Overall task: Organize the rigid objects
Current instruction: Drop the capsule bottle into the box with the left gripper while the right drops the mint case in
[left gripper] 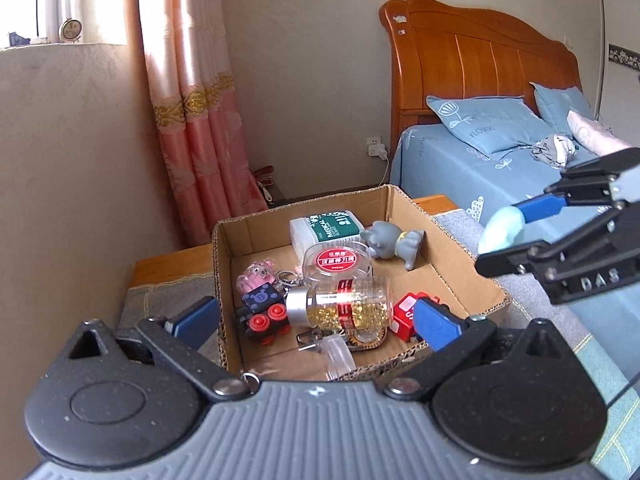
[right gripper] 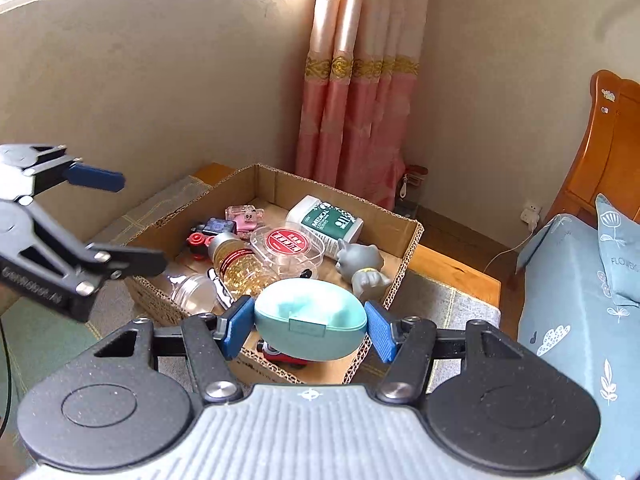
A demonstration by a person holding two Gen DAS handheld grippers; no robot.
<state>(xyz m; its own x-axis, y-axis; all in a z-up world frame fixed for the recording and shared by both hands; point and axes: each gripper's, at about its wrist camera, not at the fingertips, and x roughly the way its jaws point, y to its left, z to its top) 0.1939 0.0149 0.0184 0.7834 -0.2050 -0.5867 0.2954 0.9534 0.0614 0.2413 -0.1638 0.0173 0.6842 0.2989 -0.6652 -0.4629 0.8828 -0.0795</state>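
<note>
An open cardboard box (left gripper: 452,252) (right gripper: 404,256) sits on a cloth-covered low table. It holds a clear bottle with gold contents (left gripper: 344,306) (right gripper: 240,266), a round clear tub with a red label (left gripper: 336,262) (right gripper: 286,242), a green-and-white medical bottle (left gripper: 326,228) (right gripper: 326,222), a grey animal figure (left gripper: 394,242) (right gripper: 360,268), a black toy with red wheels (left gripper: 262,312), a pink figure (left gripper: 256,274) and a red toy (left gripper: 404,316). My right gripper (right gripper: 308,326) is shut on a teal egg-shaped case (right gripper: 310,320) (left gripper: 502,232) above the box's near corner. My left gripper (left gripper: 316,320) is open and empty over the box's near edge.
A bed (left gripper: 480,168) with blue sheets and a wooden headboard (left gripper: 480,52) stands to the right. A pink curtain (left gripper: 196,120) hangs behind the box by a beige wall. A wall socket with a white cable (left gripper: 376,148) is low beside the bed.
</note>
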